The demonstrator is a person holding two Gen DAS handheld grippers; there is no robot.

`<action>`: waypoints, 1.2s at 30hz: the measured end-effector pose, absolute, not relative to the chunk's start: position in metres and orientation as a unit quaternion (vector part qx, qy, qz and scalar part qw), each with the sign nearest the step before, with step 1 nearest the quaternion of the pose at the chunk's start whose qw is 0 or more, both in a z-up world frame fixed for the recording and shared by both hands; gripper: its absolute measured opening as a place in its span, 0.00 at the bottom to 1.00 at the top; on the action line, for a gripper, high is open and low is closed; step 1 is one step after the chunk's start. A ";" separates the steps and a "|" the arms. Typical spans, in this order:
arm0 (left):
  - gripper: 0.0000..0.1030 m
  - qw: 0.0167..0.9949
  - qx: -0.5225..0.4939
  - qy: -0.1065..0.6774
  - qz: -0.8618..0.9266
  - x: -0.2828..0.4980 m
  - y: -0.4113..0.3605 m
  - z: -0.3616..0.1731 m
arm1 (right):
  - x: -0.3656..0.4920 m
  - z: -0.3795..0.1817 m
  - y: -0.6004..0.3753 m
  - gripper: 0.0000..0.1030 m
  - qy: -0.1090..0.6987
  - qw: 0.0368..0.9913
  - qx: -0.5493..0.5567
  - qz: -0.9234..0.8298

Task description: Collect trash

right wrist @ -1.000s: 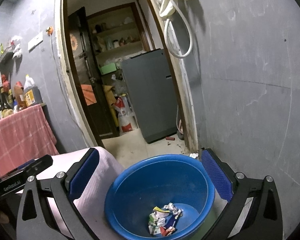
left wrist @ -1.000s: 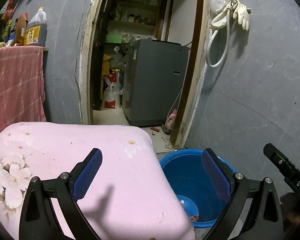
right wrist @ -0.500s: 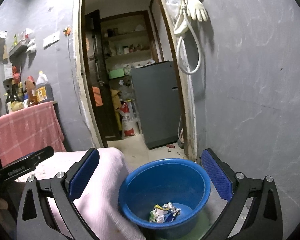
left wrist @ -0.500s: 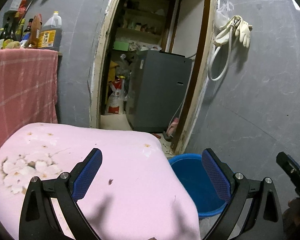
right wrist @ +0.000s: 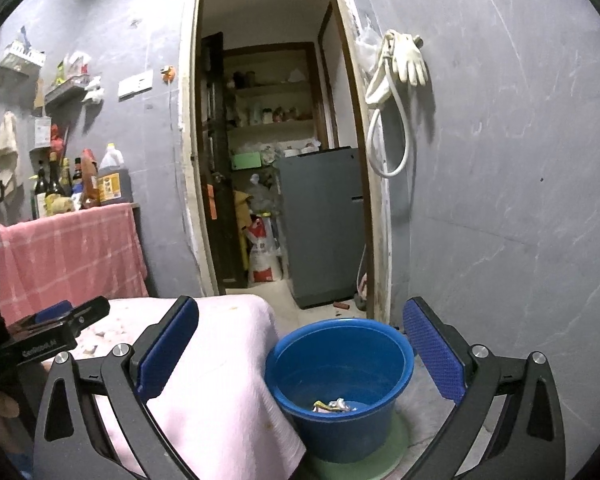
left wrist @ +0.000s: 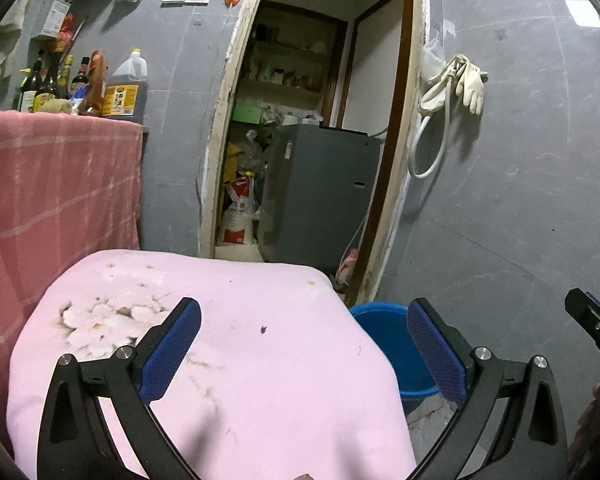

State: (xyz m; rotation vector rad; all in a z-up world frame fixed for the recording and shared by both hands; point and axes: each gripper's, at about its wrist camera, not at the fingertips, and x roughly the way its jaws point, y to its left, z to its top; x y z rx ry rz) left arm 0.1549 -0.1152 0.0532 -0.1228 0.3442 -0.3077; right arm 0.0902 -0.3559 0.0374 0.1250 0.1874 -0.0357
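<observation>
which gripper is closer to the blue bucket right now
Right. The right gripper is open, with the blue bucket framed just ahead between its fingers. The left gripper is over the pink cloth, bucket off to its right.

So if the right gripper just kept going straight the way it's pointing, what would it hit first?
Probably nothing close: the open right gripper aims above the blue bucket, past the pink cloth, toward the doorway. The grey appliance there looks first, though depth is unclear.

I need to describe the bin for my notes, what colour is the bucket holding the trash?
Blue. The bucket shows best in the right wrist view.
</observation>
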 end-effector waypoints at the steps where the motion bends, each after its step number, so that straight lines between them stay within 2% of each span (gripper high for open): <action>1: 0.98 0.971 -0.062 0.171 -0.153 0.151 -0.113 0.053 | 0.087 0.037 -0.353 1.00 0.093 0.994 0.061 -0.017; 12: 0.98 0.976 -0.050 0.162 -0.138 0.102 -0.094 0.035 | 0.048 0.016 -0.320 1.00 0.087 0.995 0.041 -0.016; 19: 0.98 0.984 -0.030 0.130 -0.114 0.071 -0.088 0.020 | 0.029 0.003 -0.312 1.00 0.066 0.996 0.048 -0.033; 36: 0.98 0.985 -0.026 0.134 -0.105 0.056 -0.089 -0.018 | 0.019 -0.035 -0.304 1.00 0.088 0.993 0.029 -0.074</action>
